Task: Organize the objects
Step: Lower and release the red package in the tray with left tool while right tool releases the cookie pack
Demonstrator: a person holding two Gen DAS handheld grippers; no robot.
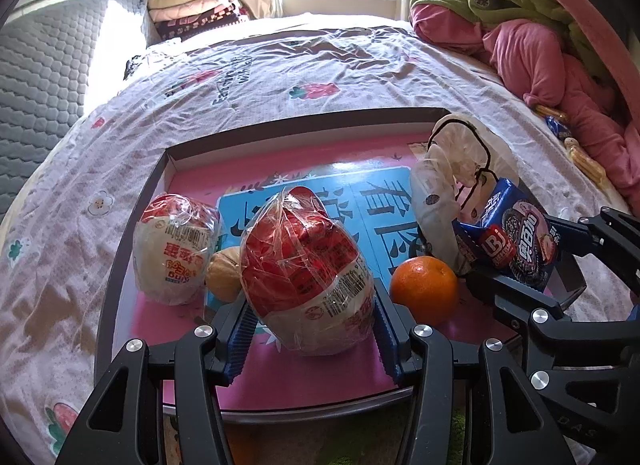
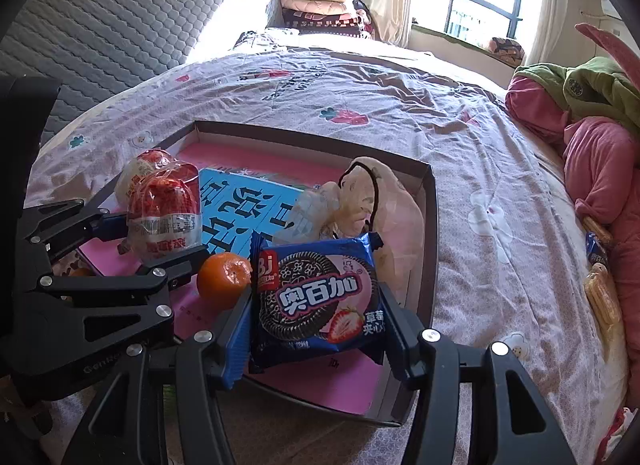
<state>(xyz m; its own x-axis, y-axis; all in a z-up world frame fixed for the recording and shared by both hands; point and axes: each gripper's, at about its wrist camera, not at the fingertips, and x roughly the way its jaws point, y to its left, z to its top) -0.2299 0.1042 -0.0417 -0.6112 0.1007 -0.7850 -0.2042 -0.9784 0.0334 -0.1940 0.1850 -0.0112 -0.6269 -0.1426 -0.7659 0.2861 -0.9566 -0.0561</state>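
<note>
A shallow pink-lined box tray (image 1: 280, 125) lies on the bed. My left gripper (image 1: 310, 329) is shut on a red-and-white wrapped snack egg (image 1: 306, 273) standing in the tray; it also shows in the right wrist view (image 2: 166, 213). My right gripper (image 2: 318, 325) is shut on a blue cookie packet (image 2: 318, 301) held over the tray's near right part; the packet also shows in the left wrist view (image 1: 508, 241). A second wrapped egg (image 1: 176, 249), a tan round item (image 1: 224, 273), an orange (image 1: 424, 289) and a crumpled white bag (image 1: 452, 169) lie in the tray.
The flowered bedsheet (image 1: 280, 77) spreads around the tray. Pink and green bedding (image 1: 540, 45) is piled at the right, with small snack packets (image 2: 600, 289) beside it. A grey quilted headboard (image 1: 44, 85) stands at the left. Folded blankets (image 1: 192, 9) lie at the back.
</note>
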